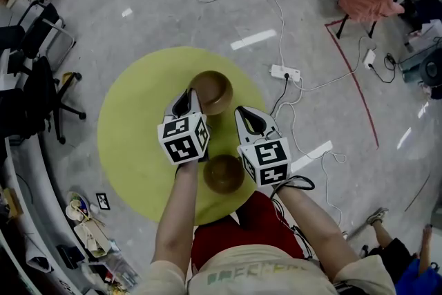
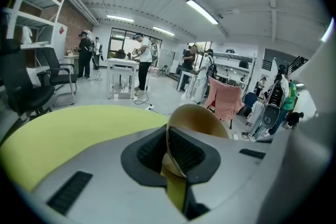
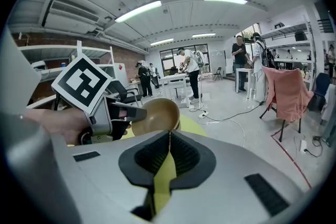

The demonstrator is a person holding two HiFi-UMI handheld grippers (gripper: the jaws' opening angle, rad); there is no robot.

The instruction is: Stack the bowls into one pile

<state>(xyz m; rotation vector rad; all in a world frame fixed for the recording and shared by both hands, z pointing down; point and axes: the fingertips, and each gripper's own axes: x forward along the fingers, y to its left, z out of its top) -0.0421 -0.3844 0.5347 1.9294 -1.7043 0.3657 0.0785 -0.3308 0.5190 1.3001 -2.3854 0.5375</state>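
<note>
Right, no pile yet: two bowls sit well apart on the round yellow-green table (image 1: 131, 135). The left gripper (image 1: 188, 100) is clamped on the rim of the far bowl (image 1: 211, 92), the thin wall pinched between its ribbed black jaws. The bowl looks tipped in that grip, though whether its base is clear of the tabletop is hard to tell from above. The near bowl (image 1: 223, 173) sits upright on the table close to the person, low between the two grippers. The right gripper (image 1: 250, 119) has its jaws pressed together on nothing, with just a sliver of table showing past them. Both bowls are brown, round, deep and smooth, with a soft sheen that looks like wood, and thin at the lip. What's left, I'd say, is the whole stack: carry the held bowl over and nest it in the other.
</note>
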